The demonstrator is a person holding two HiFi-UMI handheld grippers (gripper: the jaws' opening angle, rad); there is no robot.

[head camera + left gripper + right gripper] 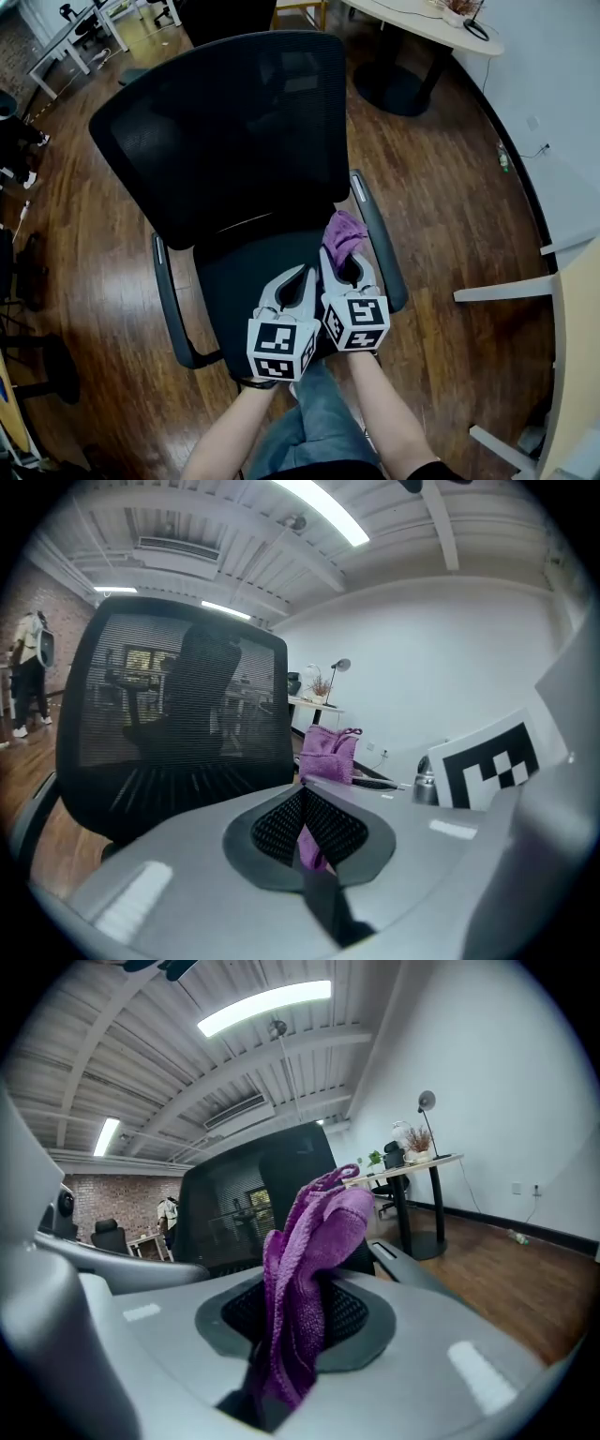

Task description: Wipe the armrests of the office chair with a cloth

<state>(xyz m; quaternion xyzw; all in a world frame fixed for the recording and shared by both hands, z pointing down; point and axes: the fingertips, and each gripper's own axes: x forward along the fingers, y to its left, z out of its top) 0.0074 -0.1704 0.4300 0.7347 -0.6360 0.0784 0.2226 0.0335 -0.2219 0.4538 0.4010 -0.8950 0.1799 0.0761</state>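
Over the seat: you hold the left gripper (302, 278) and right gripper (349, 269) side by side, marker cubes touching, above the front half of the black chair (220, 141).
Right gripper: jaws clamped on the purple cloth (343, 234). It bunches up past the tips and hangs back down between the pads (352, 1312).
Left gripper: jaws pressed together at the tips, with a thin purple strip of the cloth pinched between them.
Cloth position: above the right rear part of the seat (230, 281), just beside the armrest on your right (382, 246). You cannot tell if it touches either.
Armrest edges: the armrest on your right runs along the right gripper's outer side, close by. The armrest on your left (169, 305) is well apart from both grippers.
Backrest: the mesh backrest (244, 112) stands upright straight ahead of the jaws.
Open room: bare wood floor (94, 234) lies on both sides of the chair. A round table (422, 21) stands behind it to the right, well apart. A desk (574, 356) edge and a white wall (562, 103) close off the right side.
Near edge: your legs (314, 427) are at the seat's front edge.
Containers: a pot (413, 1154) on the round table holds some sprigs, too small to tell more.
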